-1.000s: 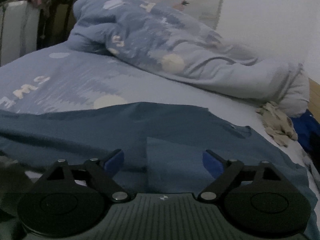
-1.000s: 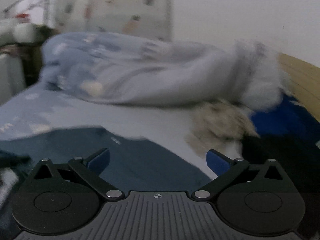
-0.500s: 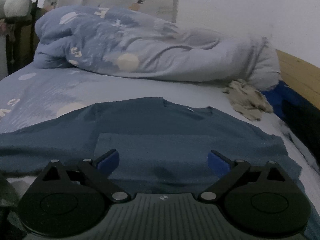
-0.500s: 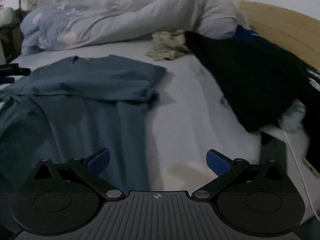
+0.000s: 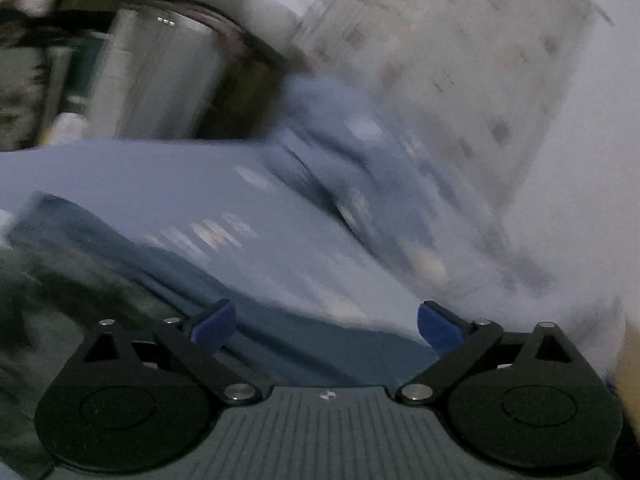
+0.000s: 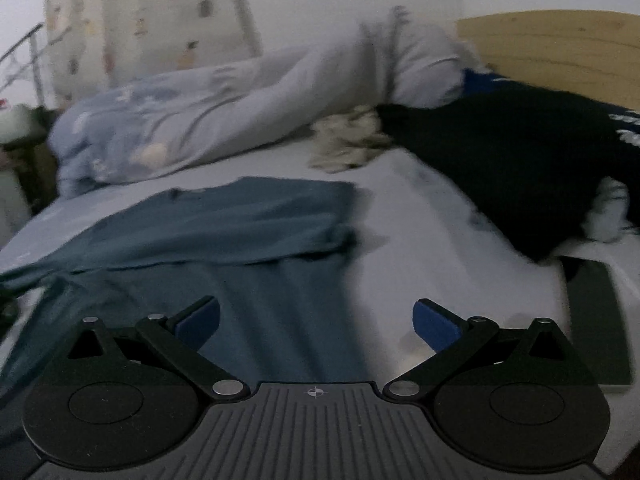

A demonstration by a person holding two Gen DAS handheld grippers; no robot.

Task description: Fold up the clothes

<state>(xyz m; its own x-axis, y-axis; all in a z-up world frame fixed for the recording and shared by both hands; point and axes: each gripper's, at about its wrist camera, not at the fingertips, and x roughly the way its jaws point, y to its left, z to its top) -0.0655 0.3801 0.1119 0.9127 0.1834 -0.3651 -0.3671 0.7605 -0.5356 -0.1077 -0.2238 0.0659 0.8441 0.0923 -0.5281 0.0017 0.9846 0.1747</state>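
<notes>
A teal-blue T-shirt [image 6: 248, 240] lies on the pale bed sheet [image 6: 420, 240], its right sleeve folded in across the chest. My right gripper [image 6: 316, 322] hovers over the shirt's lower right part with its blue pads wide apart and nothing between them. In the blurred left wrist view, the left gripper [image 5: 324, 324] is tilted above the shirt's left edge [image 5: 132, 256]; its jaws are opening wide and hold nothing.
A bunched light-blue duvet [image 6: 224, 116] fills the back of the bed. A beige garment [image 6: 348, 144] and a black garment [image 6: 520, 168] lie at the right, before a wooden headboard [image 6: 560, 52]. A dark flat slab [image 6: 596, 320] rests near the right edge. Furniture [image 5: 160, 80] stands left.
The left gripper has swung left and rolled, its view now smeared and aimed at the bed's left side. The right gripper dropped lower toward the shirt. Both stay empty.
</notes>
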